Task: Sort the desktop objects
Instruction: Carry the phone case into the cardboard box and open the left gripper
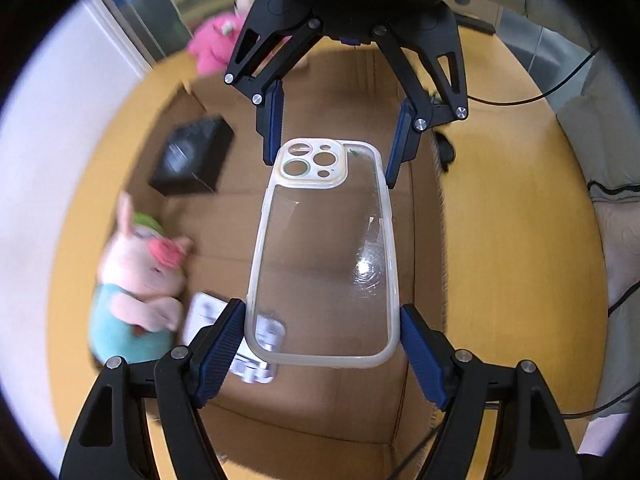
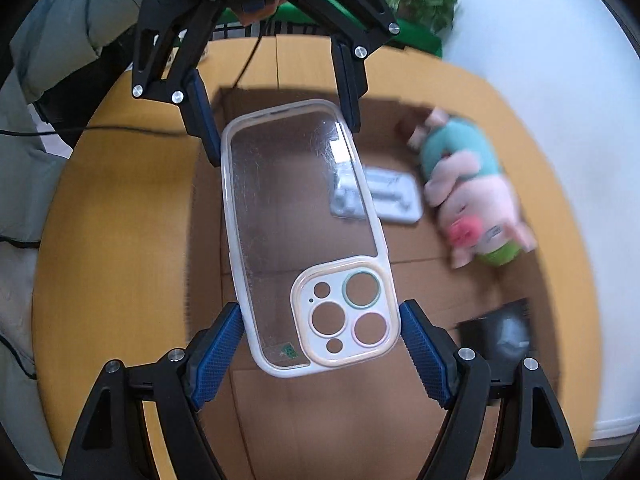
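Note:
A clear phone case [image 1: 324, 248] with a cream camera frame hangs in the air between both grippers. My left gripper [image 1: 322, 344] is shut on its plain end, blue pads pressed on both long edges. My right gripper [image 1: 332, 140] clamps the camera end opposite. In the right wrist view the right gripper [image 2: 320, 340] grips the phone case [image 2: 296, 216] at the camera cutouts, and the left gripper [image 2: 280, 120] holds the far end. Under the case lies an open cardboard box [image 1: 332, 408].
Inside the cardboard box [image 2: 320, 420] lie a pig plush [image 1: 136, 280] in teal, a small black box [image 1: 192, 156] and a white packaged item [image 2: 392, 196]. A pink plush [image 1: 212, 44] sits on the yellow table [image 1: 500, 240] beyond. Cables [image 1: 520, 100] and a person's grey jacket sleeve [image 2: 60, 48] lie at the edges.

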Motion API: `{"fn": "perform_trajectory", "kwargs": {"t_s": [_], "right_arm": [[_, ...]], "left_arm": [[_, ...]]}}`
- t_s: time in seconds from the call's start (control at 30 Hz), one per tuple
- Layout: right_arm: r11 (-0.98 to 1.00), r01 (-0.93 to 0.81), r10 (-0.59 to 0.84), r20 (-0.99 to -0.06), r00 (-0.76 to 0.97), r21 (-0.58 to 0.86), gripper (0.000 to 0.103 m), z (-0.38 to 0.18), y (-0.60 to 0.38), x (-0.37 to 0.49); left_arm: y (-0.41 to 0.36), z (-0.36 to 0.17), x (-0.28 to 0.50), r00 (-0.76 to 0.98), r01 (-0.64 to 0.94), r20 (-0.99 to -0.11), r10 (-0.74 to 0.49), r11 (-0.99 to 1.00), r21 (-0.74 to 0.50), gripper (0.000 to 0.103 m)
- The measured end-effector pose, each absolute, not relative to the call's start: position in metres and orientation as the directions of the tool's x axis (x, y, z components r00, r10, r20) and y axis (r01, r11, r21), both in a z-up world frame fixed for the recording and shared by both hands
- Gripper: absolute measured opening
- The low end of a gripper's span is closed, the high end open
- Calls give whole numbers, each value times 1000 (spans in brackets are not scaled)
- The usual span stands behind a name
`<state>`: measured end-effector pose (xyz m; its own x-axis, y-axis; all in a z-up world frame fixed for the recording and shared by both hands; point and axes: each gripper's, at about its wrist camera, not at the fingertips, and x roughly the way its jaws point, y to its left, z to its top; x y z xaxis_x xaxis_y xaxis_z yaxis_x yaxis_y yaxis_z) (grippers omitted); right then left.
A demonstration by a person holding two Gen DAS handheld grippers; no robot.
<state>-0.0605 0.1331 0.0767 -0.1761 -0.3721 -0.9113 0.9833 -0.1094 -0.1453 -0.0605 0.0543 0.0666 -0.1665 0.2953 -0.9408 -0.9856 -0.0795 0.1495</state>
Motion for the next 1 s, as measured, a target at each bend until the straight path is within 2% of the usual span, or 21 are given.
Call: {"fn": "perform_trajectory", "kwargs": {"t_s": [0.27, 0.4, 0.57, 0.77, 0.9, 1.0], "right_arm": [[-95, 995, -338, -941, 4, 38, 78, 17, 112, -77], [-90, 988, -354, -932, 82, 122, 78, 11, 109, -77], [-98, 972, -329, -929, 171, 213, 79, 1, 108, -78], [-123, 972, -348, -926, 145, 198, 83, 6, 113, -66], [-160, 981, -380, -924, 44, 112, 93, 31, 127, -49], [-268, 963, -422, -901, -99, 20, 103, 62, 148, -33]], "left_arm": [[49, 13, -81, 36, -995, -986, 166, -85, -50, 77], [46, -1, -83, 124, -985, -983, 132, -104, -138, 77], [46, -5, -83, 138, -980, -984, 112, -128, -152, 79], [33, 10, -74, 51, -984, -993, 106, -167, -68, 79], [13, 56, -60, -112, -965, -972, 206, -256, 57, 79], [-7, 104, -31, -318, -904, -895, 312, -383, 188, 79]]}}
